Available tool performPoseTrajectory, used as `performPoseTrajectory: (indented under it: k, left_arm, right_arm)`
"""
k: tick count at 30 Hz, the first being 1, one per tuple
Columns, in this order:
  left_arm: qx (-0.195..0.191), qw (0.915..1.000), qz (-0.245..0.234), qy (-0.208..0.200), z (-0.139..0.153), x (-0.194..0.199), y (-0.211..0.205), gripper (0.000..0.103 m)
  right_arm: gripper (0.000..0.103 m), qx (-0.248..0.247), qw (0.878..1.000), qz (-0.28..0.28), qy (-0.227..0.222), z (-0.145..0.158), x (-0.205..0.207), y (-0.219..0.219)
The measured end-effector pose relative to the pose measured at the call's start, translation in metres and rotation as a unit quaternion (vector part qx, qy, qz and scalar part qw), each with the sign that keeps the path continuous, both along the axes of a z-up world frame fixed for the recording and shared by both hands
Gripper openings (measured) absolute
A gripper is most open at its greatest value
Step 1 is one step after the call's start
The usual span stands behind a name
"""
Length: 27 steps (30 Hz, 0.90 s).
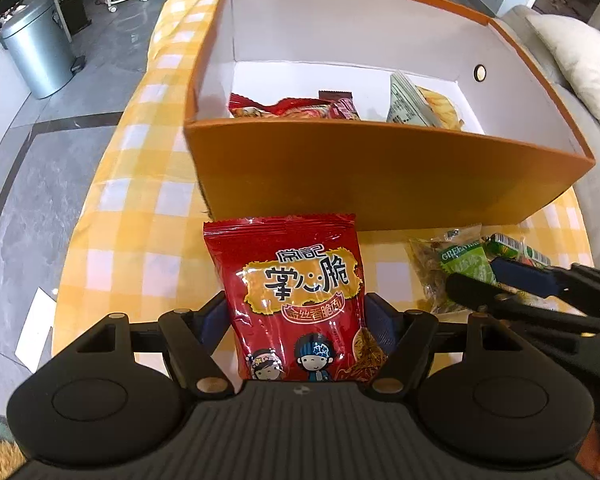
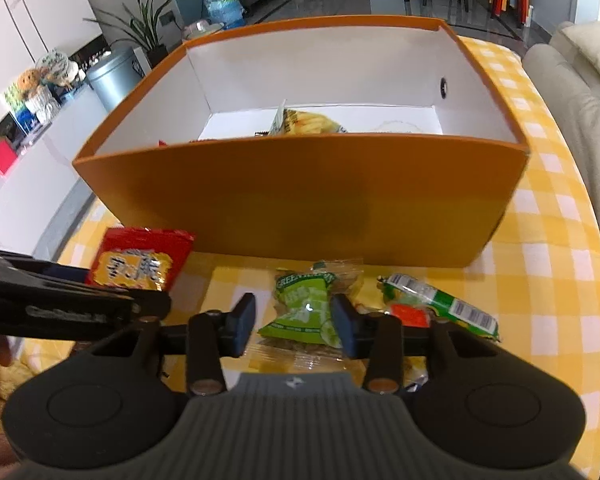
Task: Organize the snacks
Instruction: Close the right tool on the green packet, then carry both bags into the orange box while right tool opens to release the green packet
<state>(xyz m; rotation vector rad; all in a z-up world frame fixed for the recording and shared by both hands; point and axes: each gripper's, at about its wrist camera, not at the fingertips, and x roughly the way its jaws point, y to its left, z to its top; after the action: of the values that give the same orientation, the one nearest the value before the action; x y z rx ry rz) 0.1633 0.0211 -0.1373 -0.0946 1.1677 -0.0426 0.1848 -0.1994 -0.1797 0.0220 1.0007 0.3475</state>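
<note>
My left gripper (image 1: 298,320) is shut on a red snack packet (image 1: 300,296) and holds it upright in front of the orange box (image 1: 380,176). The packet also shows in the right wrist view (image 2: 140,264). My right gripper (image 2: 294,322) is open, its blue pads on either side of a green-labelled clear snack packet (image 2: 304,312) lying on the checked cloth. The box (image 2: 300,208) holds red packets (image 1: 292,108) and a yellow chip bag (image 2: 312,124).
A green and red wrapped snack (image 2: 440,308) lies right of the green-labelled packet. The yellow checked tablecloth (image 1: 140,216) covers the table. A sofa (image 2: 572,92) stands to the right, a metal bin (image 1: 36,52) on the floor to the left.
</note>
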Motion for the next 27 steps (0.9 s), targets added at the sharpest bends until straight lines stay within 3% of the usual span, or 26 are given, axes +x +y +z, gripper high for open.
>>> performPoseTrajectory:
  k: [7,17,27]
  left_arm:
    - [-0.008,0.9999,0.008,-0.001,0.001,0.0,0.001,0.082]
    - [-0.016,0.9998,0.01,-0.007,0.008,-0.005,0.004,0.082]
    - [-0.021,0.9992,-0.003,-0.033,0.035,-0.024,0.002,0.082]
  right_arm:
    - [0.043,-0.021,1.0,0.0,0.02,-0.018,0.007,0.009]
    - [0.032,-0.036,0.999,0.004,0.011,-0.024,0.008,0.016]
    - [0.029,-0.005,1.0,0.015,0.001,0.004,-0.011,0.011]
